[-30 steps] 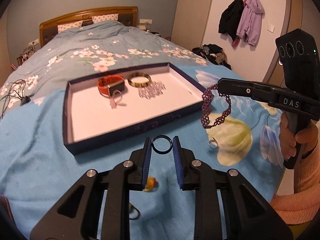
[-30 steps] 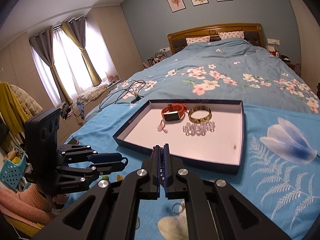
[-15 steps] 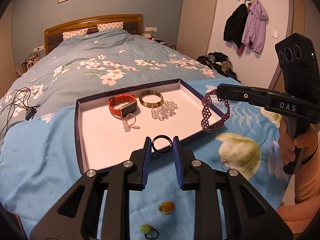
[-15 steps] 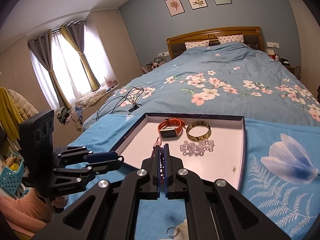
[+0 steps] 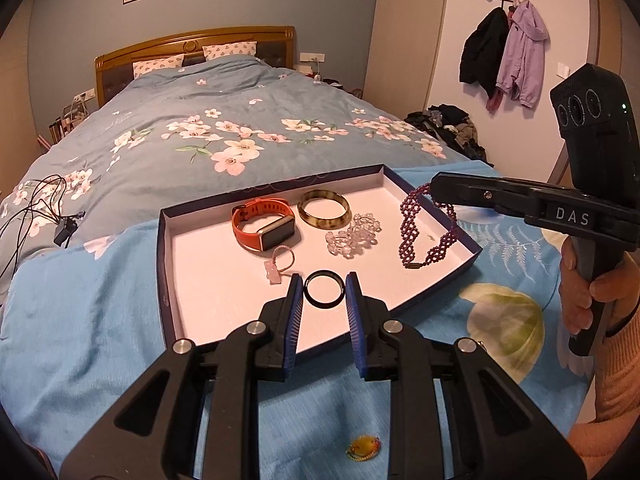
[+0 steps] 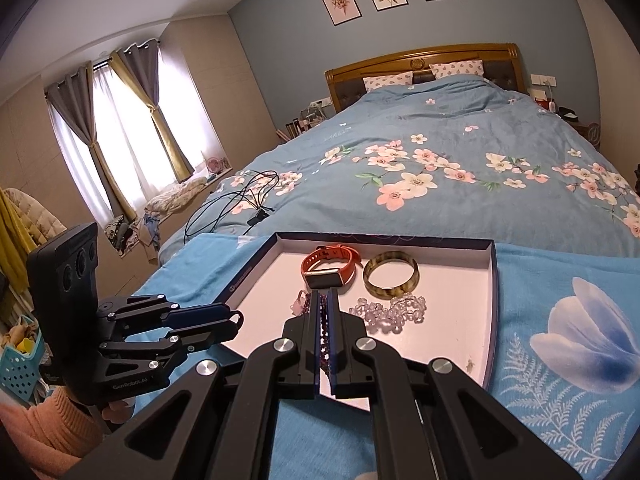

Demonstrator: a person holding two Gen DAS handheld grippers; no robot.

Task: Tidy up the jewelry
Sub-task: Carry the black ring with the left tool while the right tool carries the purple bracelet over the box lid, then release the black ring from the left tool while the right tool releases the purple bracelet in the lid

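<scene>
Left wrist view shows the left gripper (image 5: 323, 296) pinching a black ring (image 5: 324, 289) between its blue pads, low over the near edge of the tray (image 5: 168, 264). At two o'clock, the right gripper (image 5: 434, 189) is squeezed tight on a purple bead bracelet (image 5: 412, 232) dangling over the tray's right side. Farther back at twelve o'clock, an orange watch (image 5: 262, 228), a brown bangle (image 5: 324, 213) and clear beads (image 5: 352, 236) lie inside.

Home bedroom. From my claw: wooden headboard (image 5: 192, 42) at 12 o'clock over a floral duvet (image 5: 224, 136). Coats on wall hooks (image 5: 504, 48) at 2 o'clock; curtained window (image 6: 132, 136) at 10 o'clock.

Blue wall (image 6: 280, 40) behind a wooden headboard (image 6: 420, 60); curtained window (image 6: 132, 128) bright with daylight.
</scene>
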